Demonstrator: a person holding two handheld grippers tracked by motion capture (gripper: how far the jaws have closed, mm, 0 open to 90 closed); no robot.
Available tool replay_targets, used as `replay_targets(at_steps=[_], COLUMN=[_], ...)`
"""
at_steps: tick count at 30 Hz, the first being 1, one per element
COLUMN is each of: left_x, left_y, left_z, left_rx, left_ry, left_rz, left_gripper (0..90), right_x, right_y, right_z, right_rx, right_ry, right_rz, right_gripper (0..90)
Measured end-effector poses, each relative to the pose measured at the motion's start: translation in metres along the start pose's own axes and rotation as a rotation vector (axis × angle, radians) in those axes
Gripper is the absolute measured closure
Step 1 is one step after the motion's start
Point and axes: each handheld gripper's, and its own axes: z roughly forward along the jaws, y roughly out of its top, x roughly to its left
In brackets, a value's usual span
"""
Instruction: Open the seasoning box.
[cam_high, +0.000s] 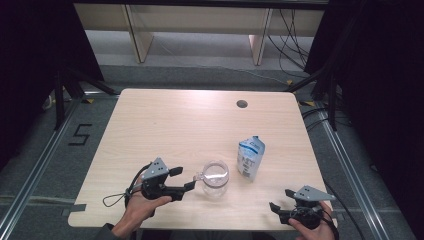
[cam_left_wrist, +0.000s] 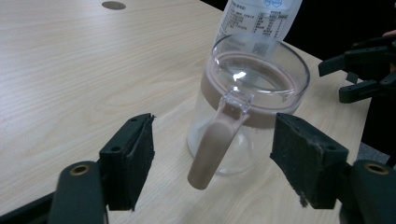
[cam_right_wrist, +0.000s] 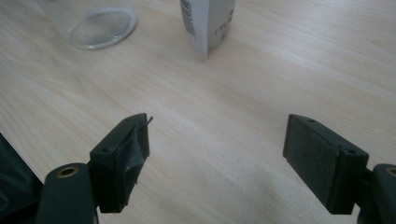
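Observation:
A clear plastic cup (cam_high: 215, 177) with a tan rim band and a tan handle (cam_left_wrist: 212, 144) stands upright near the table's front middle. Its handle points toward my left gripper (cam_high: 185, 178). That gripper is open, and the handle lies between its two pads (cam_left_wrist: 130, 158) without touching either. A white and blue pouch (cam_high: 251, 157) stands upright just right of the cup. My right gripper (cam_high: 280, 199) is held open over bare wood at the front right corner, with nothing between its pads (cam_right_wrist: 317, 158). The cup's base (cam_right_wrist: 93, 21) and the pouch (cam_right_wrist: 208, 23) lie farther ahead of it.
The light wooden table (cam_high: 175, 125) has a round cable hole (cam_high: 242, 104) near its far edge. Dark floor with rails surrounds it, and the front edge runs close under both hands. In the left gripper view my right gripper (cam_left_wrist: 364, 70) is beyond the cup.

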Motion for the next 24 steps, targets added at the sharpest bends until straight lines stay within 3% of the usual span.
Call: replay_targets(at_steps=[2,5,6,9,11,12,14,15,17,23,24], left_x=[-0.002,-0.003,-0.005,-0.006,-0.009,-0.011,-0.011,-0.012,-0.013,-0.015,-0.015], left_y=[0.001,0.002,0.004,0.007,0.011,0.012,0.013,0.014,0.016,0.021,0.021], left_z=[0.001,0.000,-0.001,-0.001,0.000,0.002,0.003,0.004,0.006,0.008,0.010], left_rx=[-0.012,-0.015,-0.023,-0.039,-0.041,-0.049,-0.047,-0.051,-0.056,-0.050,-0.054], left_ry=[-0.011,-0.012,-0.010,-0.015,-0.013,-0.016,-0.012,-0.018,-0.010,0.007,0.002], left_rz=[-0.004,0.011,0.023,0.022,0.040,0.046,0.052,0.056,0.069,0.095,0.093], left_gripper=[32.5,36.9,43.3,50.9,62.8,65.8,68.8,74.1,76.1,82.9,83.6], right_x=[0.003,0.001,0.005,0.004,0.005,0.008,0.008,0.007,0.011,0.018,0.021], right_y=[0.000,0.000,0.000,0.001,0.002,0.003,0.004,0.004,0.006,0.011,0.012], right_z=[0.000,0.001,0.000,0.001,0.001,0.000,0.000,0.001,0.001,0.002,0.002], right_rx=[0.008,-0.007,-0.001,-0.010,-0.030,-0.027,-0.028,-0.054,-0.051,-0.094,-0.091], right_ry=[0.003,0.015,0.013,0.026,0.033,0.039,0.047,0.049,0.068,0.095,0.099], right_rz=[0.029,0.004,0.030,0.011,-0.024,0.006,0.001,-0.017,-0.003,-0.038,-0.020], right_gripper=[23.9,24.4,25.1,26.0,28.9,29.6,31.0,32.6,33.6,41.0,41.5])
